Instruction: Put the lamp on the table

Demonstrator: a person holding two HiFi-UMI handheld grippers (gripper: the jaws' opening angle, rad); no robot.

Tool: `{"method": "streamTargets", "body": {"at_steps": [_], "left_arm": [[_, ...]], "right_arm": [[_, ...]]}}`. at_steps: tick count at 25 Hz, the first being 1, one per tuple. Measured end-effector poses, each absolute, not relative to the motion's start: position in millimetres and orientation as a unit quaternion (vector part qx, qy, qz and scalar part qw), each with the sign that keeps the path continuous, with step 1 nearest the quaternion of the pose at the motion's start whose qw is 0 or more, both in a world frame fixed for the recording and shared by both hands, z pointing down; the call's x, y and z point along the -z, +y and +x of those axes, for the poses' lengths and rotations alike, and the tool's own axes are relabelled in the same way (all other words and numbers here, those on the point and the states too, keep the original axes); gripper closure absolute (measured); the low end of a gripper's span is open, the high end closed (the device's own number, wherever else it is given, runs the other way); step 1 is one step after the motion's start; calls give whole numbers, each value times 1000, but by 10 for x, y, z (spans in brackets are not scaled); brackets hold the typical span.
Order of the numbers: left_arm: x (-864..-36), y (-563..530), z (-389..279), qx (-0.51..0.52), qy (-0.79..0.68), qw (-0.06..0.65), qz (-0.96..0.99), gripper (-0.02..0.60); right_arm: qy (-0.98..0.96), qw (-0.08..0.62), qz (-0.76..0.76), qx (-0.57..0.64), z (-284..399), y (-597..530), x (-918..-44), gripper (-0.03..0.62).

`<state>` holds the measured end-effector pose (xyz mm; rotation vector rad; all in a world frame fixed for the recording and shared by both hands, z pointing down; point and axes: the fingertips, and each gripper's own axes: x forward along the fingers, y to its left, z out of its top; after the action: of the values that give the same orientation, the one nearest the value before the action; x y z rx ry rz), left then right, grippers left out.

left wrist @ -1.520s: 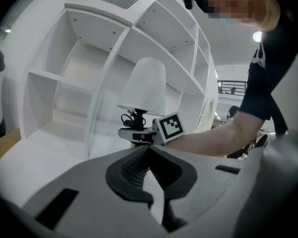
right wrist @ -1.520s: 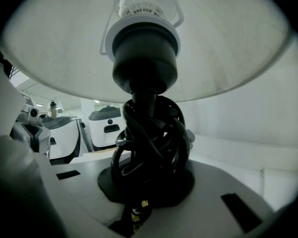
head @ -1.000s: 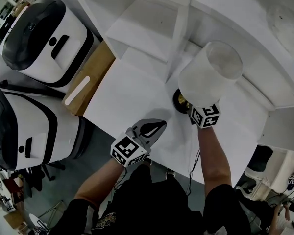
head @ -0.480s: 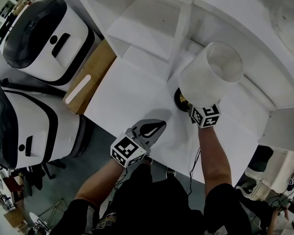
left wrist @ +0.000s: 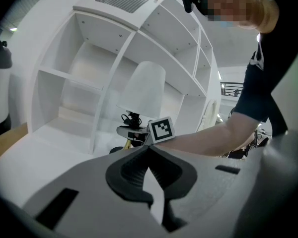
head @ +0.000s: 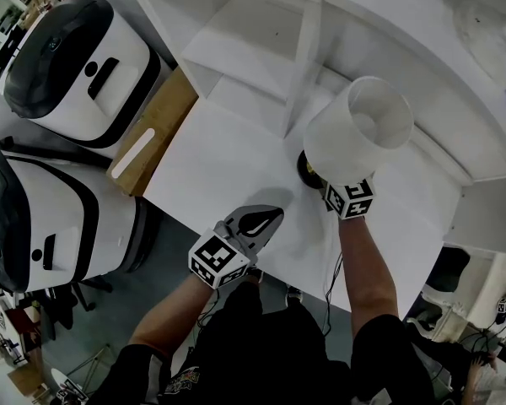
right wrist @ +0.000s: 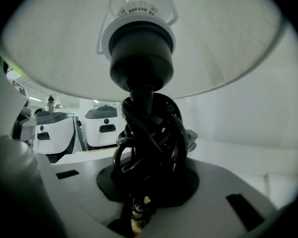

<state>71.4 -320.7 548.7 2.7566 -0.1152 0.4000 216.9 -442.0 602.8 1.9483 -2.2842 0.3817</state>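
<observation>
The lamp stands at the back of the white table [head: 219, 167], its white shade [head: 358, 129] leaning right above its dark round base [head: 308, 171]. My right gripper [head: 325, 184] is around the lamp's stem, below the black socket [right wrist: 141, 53]. A black cord [right wrist: 149, 133] coiled round the stem fills the gap, and the pads still touch it. These jaws have just been opening. My left gripper [head: 274, 216] rests low over the table's front, jaws together and empty. From the left gripper view, the shade [left wrist: 146, 90] rises behind the right gripper [left wrist: 131, 131].
A white shelf unit [head: 270, 32] curves behind the table. Two white and black machines [head: 76, 57] [head: 51, 226] stand on the floor at left. A cardboard box [head: 156, 133] sits beside the table edge. A black cable [head: 329, 285] hangs off the table's front.
The lamp shade has shifted slightly to the left in the head view. Both hands have stayed in place.
</observation>
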Motion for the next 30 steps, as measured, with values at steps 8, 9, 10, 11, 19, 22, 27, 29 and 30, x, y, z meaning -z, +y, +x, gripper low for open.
{"method": "streamTargets", "body": {"at_steps": [8, 9, 10, 11, 19, 22, 27, 29, 30], "left_arm": [[-5522, -3091, 662, -146, -36, 176, 973, 575], [-5525, -3075, 654, -146, -35, 177, 973, 575], [-5524, -3060, 648, -146, -35, 177, 973, 575], [-5519, -3046, 647, -145, -34, 178, 973, 575], [-5439, -2899, 698, -133, -40, 181, 974, 575], [-5409, -2827, 706, -129, -50, 186, 973, 575], [-5326, -2612, 719, -126, -65, 182, 973, 575], [-5299, -2528, 714, -126, -72, 182, 972, 575], [-5288, -2487, 711, -127, -77, 184, 972, 575]], "right_arm": [[-743, 51, 652, -140, 2181, -4265, -6120, 482], [-741, 52, 654, -143, 2184, -4232, -6149, 480], [-739, 54, 656, -146, 2184, -4190, -6179, 480], [-737, 56, 656, -150, 2180, -4141, -6196, 476], [-733, 72, 653, -175, 2203, -3672, -6216, 473], [-734, 70, 651, -179, 2204, -3459, -6162, 473], [-746, 78, 637, -177, 2152, -3077, -6010, 474], [-756, 78, 626, -176, 2087, -2941, -5906, 516], [-762, 77, 619, -175, 2051, -2874, -5842, 545]]}}
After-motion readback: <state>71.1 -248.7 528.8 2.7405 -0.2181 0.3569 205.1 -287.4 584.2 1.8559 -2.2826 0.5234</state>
